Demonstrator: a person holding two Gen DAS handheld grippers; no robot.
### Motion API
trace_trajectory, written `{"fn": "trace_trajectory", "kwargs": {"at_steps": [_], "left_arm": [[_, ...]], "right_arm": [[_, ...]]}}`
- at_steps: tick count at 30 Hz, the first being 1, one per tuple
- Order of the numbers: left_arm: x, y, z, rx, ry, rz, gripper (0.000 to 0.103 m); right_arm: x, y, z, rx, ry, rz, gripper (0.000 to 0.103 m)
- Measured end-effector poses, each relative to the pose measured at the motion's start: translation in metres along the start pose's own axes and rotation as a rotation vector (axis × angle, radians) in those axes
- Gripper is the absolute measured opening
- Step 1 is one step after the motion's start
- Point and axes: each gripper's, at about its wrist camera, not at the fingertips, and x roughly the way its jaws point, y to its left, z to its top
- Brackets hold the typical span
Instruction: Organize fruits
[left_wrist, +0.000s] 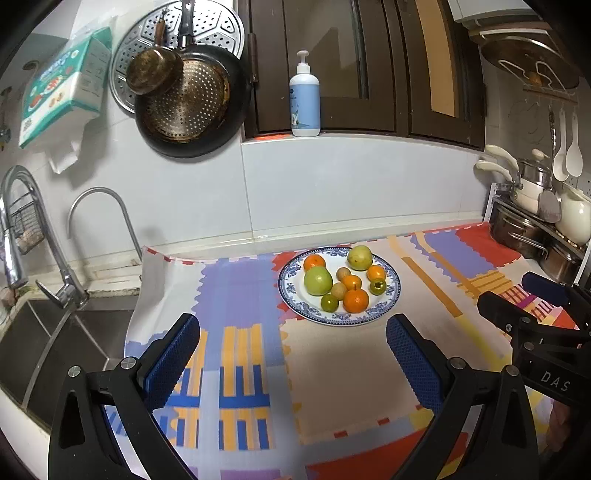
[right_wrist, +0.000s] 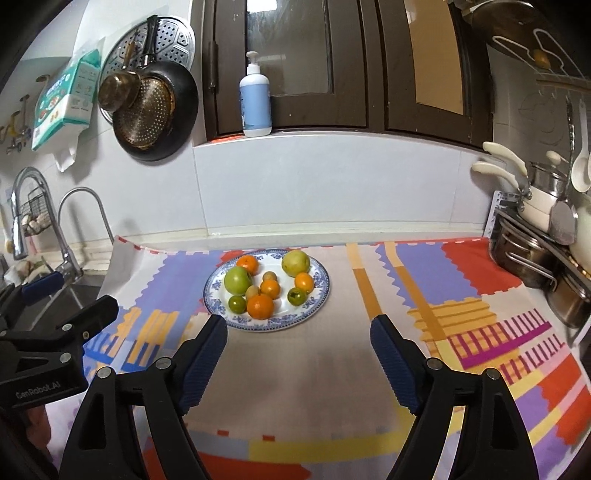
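2 hand-held grippers (left_wrist: 293, 334), 9 fruits (left_wrist: 318, 280), 1 plate (left_wrist: 291, 291)

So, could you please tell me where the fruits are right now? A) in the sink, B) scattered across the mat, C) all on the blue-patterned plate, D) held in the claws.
C: every fruit, such as the big green apple and front orange, sits on the plate; both claws are empty.

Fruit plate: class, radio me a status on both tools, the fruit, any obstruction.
Left tool open, empty. Right tool open, empty. All fruit on plate, untouched. Nothing in the way.
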Motion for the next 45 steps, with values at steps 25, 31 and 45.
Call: {"fn": "trace_trajectory", "kwargs": {"at_steps": [25, 31, 45], "left_arm": [[-0.075, -0.017, -0.03, -0.008, -0.035, 0.033, 0.103], [-0.082, -0.02, -0.032, -0.008, -0.042, 0.035, 0.103], [-0.085, -0.024, -0.034, -0.004, -0.044, 0.033, 0.103]], "right_arm": [[-0.07, -0.009, -0.031, -0.013, -0.017, 0.059, 0.081], [-0.077, -0.012, -0.033, -0.014, -0.027, 0.062, 0.081], [-0.083, -0.014, -0.034, -0.02, -0.033, 0.067, 0.081]]}}
